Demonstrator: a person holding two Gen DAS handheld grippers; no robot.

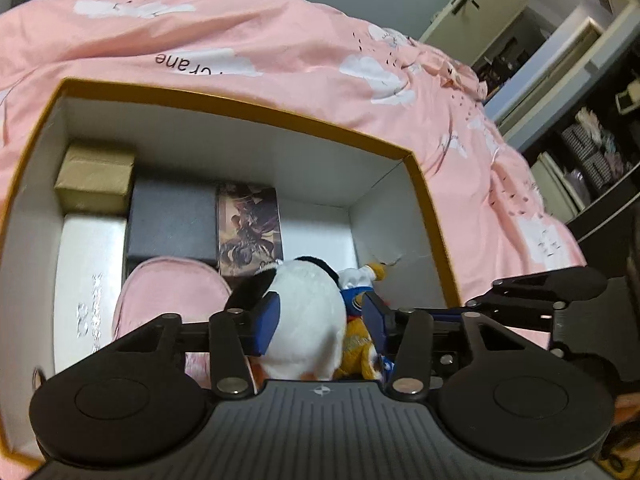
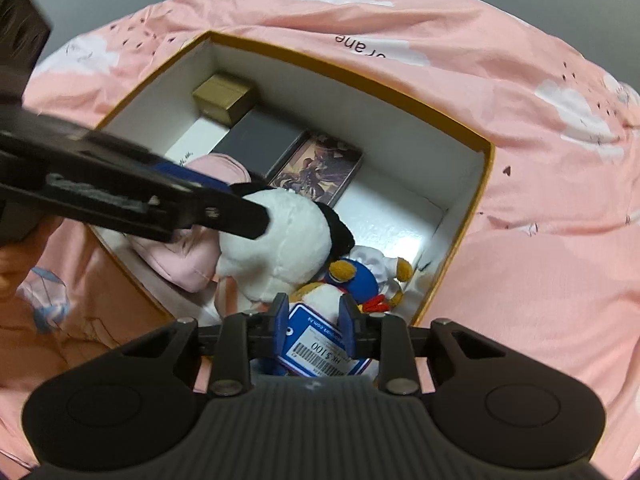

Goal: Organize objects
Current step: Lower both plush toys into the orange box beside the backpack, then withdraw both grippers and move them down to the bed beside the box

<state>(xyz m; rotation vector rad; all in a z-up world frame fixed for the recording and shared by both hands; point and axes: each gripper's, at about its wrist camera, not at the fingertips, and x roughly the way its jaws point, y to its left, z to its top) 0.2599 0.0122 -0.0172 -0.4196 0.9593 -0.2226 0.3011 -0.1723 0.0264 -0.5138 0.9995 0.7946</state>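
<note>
Box (image 1: 248, 100), orange-rimmed, on pink bed: holds small boxes, pink pouch (image 1: 168, 292), two toys. Left tongs (image 1: 320, 320) clamp white plush (image 1: 308, 312); right tongs (image 2: 314, 324) pinch duck toy's price tag (image 2: 320, 350). Risk: tag tears or slips under load, dropping duck toy (image 2: 352, 280).
</note>
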